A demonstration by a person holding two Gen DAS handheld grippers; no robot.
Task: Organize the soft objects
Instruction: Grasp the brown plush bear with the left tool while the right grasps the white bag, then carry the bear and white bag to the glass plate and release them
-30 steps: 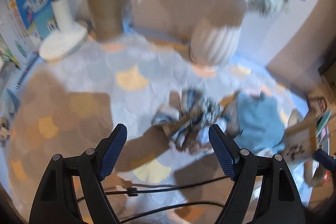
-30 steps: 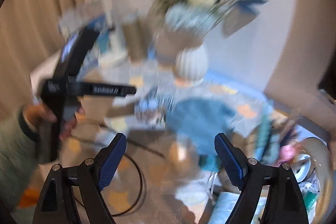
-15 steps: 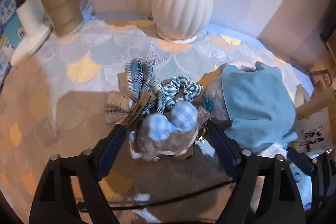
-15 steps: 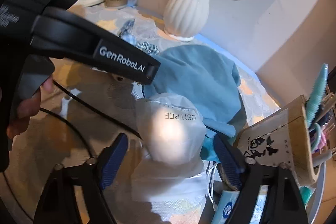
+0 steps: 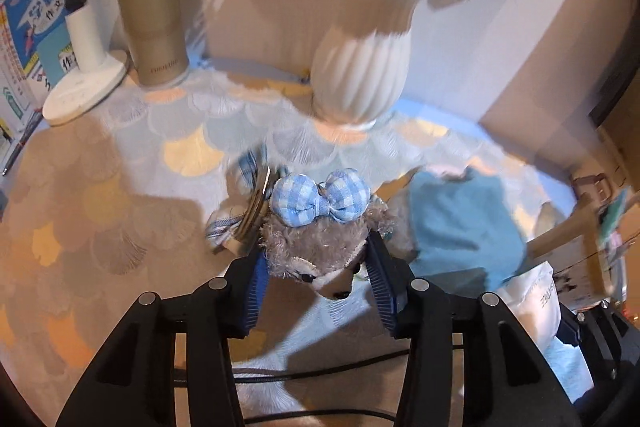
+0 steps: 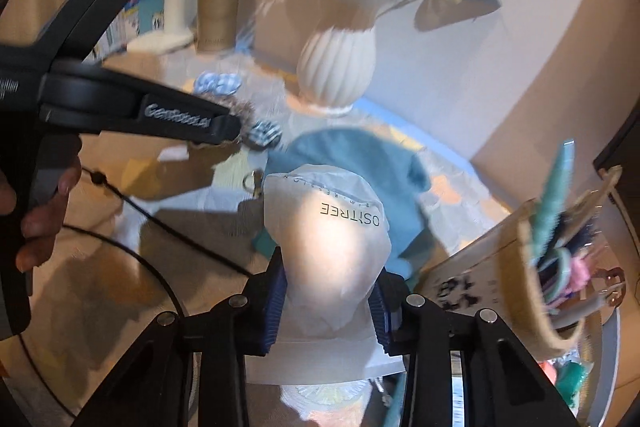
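We hold two soft things at once above a table covered with a scallop-patterned cloth [image 5: 132, 163]. Our left gripper [image 5: 316, 281] is closed on a small grey plush bear [image 5: 320, 247] with a blue gingham bow, its head pinched between the blue pads. Our right gripper [image 6: 328, 301] is clamped on a white drawstring pouch [image 6: 328, 227] printed OSTREE. Just beyond the bear lie plaid hair clips [image 5: 244, 203], and to the right a teal cloth [image 5: 460, 227] lies on the table. Farther back stand a white ribbed vase [image 5: 360, 75] and a tan tumbler [image 5: 150, 15]. At the near right, a wooden holder [image 6: 520, 267] is full of combs and hair ties.

We judge the pick-up finished; the next move calls for carrying both items to wherever they belong, which we cannot identify here.

Half a second ago the left gripper's pads stood apart around the bear and the right gripper's pads flanked the pouch; now both have closed, and both views have pulled back from the table.
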